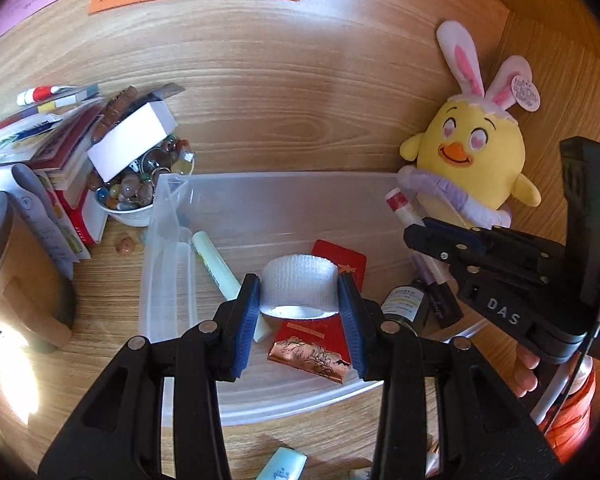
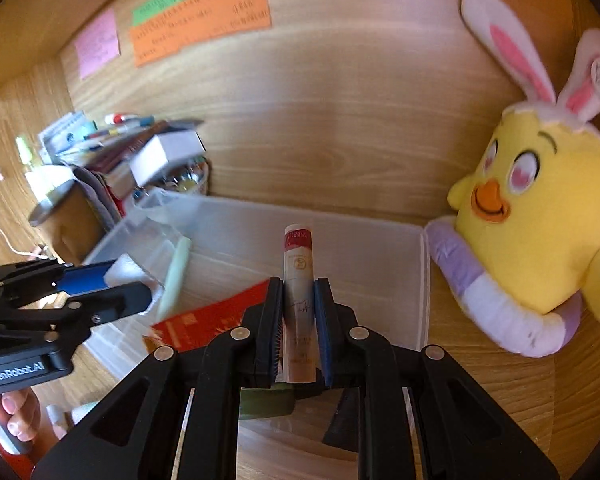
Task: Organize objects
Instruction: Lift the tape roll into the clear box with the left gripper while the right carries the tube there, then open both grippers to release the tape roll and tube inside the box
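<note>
My left gripper is shut on a white roll of tape, held over the clear plastic bin. In the bin lie a pale green tube, a red card with a foil end and small dark bottles. My right gripper is shut on a slim tube with a red and white cap, pointing over the bin. That right gripper also shows at the right of the left wrist view. The left gripper with the tape enters the right wrist view from the left.
A yellow chick plush with rabbit ears leans by the bin's right end. Left of the bin stand a bowl of glass pebbles, a white box, stacked books and a round wooden container. Coloured notes hang on the back panel.
</note>
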Demonstrator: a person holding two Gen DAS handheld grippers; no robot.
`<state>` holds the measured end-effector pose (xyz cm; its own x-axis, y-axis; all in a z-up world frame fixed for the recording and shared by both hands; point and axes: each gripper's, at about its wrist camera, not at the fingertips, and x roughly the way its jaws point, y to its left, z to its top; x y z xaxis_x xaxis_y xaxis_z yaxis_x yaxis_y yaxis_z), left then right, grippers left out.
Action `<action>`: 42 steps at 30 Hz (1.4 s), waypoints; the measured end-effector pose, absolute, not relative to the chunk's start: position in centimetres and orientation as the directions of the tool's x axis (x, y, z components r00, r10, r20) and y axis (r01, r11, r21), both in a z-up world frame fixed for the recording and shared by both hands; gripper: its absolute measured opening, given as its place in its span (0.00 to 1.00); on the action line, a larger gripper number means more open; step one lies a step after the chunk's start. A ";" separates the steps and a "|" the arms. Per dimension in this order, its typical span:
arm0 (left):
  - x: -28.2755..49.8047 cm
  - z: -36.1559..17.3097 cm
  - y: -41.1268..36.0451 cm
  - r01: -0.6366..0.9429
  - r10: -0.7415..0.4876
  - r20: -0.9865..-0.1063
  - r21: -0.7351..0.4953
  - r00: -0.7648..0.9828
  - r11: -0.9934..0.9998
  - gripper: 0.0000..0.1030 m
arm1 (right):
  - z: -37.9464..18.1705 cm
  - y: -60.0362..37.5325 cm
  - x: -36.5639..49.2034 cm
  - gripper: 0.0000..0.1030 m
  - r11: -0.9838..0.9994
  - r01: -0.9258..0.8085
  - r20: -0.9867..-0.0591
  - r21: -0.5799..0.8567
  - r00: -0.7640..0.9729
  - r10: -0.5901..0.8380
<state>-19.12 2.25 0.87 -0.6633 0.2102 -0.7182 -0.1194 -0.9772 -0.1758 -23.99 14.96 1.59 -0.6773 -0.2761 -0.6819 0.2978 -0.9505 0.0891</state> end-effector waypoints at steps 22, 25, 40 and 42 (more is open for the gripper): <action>-19.3 -0.2 2.6 -0.148 0.256 -0.746 -0.211 -0.614 -0.966 0.60 | 0.2 13.3 -23.7 0.14 -0.941 0.335 -0.716 0.041 -0.647 -0.261; -19.0 0.0 2.7 -0.149 0.258 -0.744 -0.211 -0.616 -0.966 0.62 | 0.3 13.1 -23.5 0.14 -0.940 0.342 -0.717 0.022 -0.650 -0.253; -14.6 3.6 2.5 -0.126 0.215 -0.667 -0.179 -0.714 -0.976 0.96 | 3.9 13.6 -19.1 0.55 -0.950 0.310 -0.647 -0.023 -0.730 -0.222; -13.9 4.0 2.4 -0.133 0.227 -0.657 -0.190 -0.719 -0.973 0.97 | 4.5 13.8 -18.1 0.61 -0.953 0.301 -0.629 -0.025 -0.746 -0.220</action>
<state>-13.93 2.37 4.00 -0.7191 0.2265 -0.6570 -0.1331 -0.9728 -0.1898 -18.12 13.75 4.51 -0.7455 -0.2196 -0.6293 0.3014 -0.9532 -0.0245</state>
